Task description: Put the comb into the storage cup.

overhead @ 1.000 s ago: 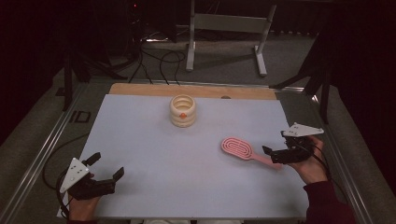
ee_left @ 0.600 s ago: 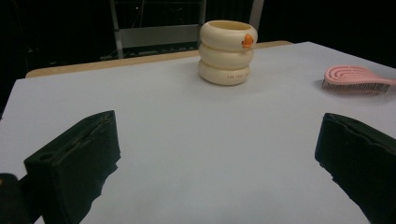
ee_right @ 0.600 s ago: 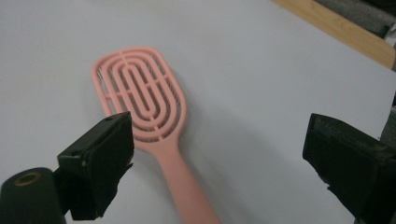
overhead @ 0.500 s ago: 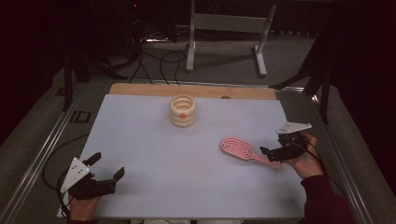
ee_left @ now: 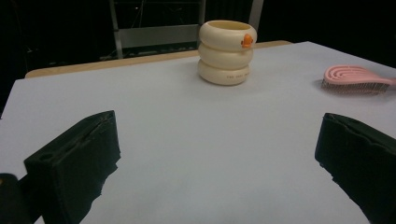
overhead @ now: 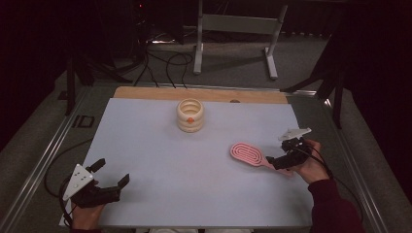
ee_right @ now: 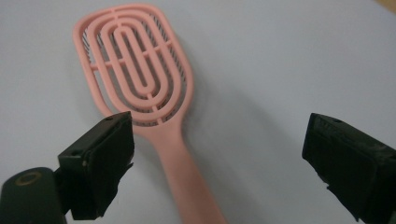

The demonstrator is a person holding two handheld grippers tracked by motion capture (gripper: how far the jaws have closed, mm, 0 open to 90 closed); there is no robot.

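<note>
Brush in pink lies flat on the white table, at the right side, with its oval head pointing to the middle of the table and its handle pointing to the right gripper. In the right gripper view the jaws of this gripper are wide apart, and the handle of the brush passes between them, much nearer to the left jaw than to the right one. The left jaw stands just beside the place where head and handle meet; if it touches the brush, I cannot tell. The right jaw is well apart from the handle, with bare table between. In the high view the gripper is low at the end of the handle, held by the person's hand. The left gripper rests at the near left corner of the table, jaws also apart and with nothing between them, far from the brush. A cream cup made of stacked rings stands upright near the far edge, apart from both grippers.
</note>
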